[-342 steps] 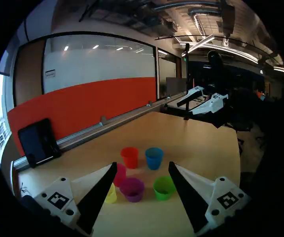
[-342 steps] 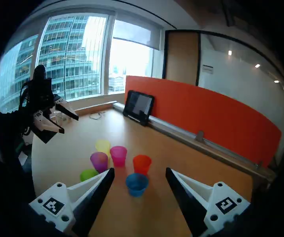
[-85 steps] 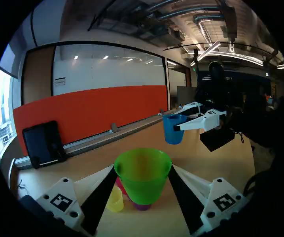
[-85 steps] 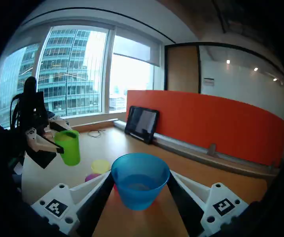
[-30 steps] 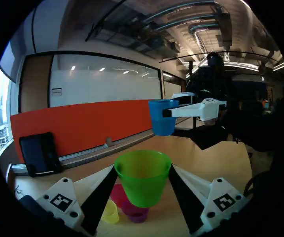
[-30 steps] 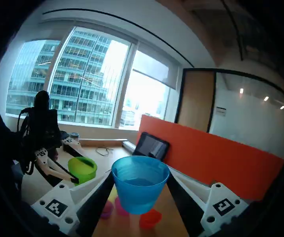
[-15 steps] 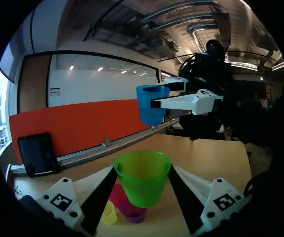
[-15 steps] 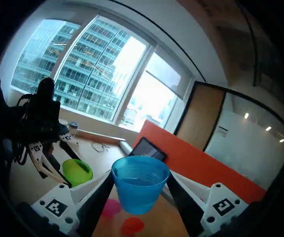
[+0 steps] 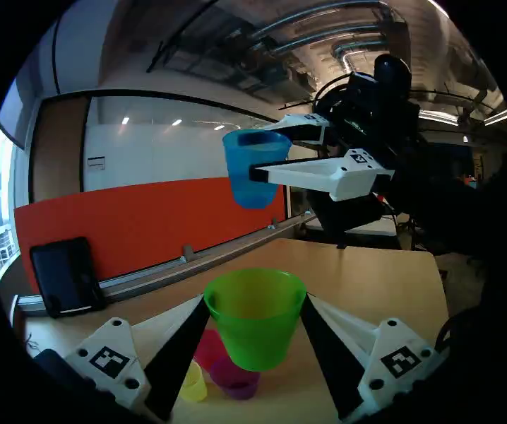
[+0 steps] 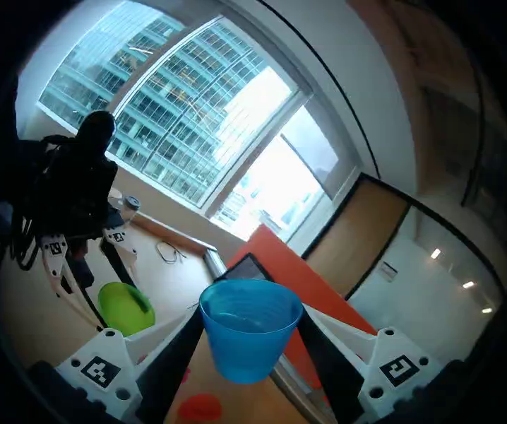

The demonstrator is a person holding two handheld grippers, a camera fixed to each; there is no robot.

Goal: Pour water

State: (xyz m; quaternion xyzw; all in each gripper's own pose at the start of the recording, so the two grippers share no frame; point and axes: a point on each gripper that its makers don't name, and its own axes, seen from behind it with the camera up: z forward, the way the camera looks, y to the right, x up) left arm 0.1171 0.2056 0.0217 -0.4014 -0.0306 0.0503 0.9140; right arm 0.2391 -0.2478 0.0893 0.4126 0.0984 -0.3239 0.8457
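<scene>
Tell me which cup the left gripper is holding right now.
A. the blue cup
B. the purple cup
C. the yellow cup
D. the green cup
D: in the left gripper view the green cup is pinched between the two fingers of the left gripper, while the blue cup is pinched in the right gripper.

Glossy plastic green cup (image 9: 255, 325) and blue cup (image 10: 251, 332), matt wood table (image 9: 366, 275).
</scene>
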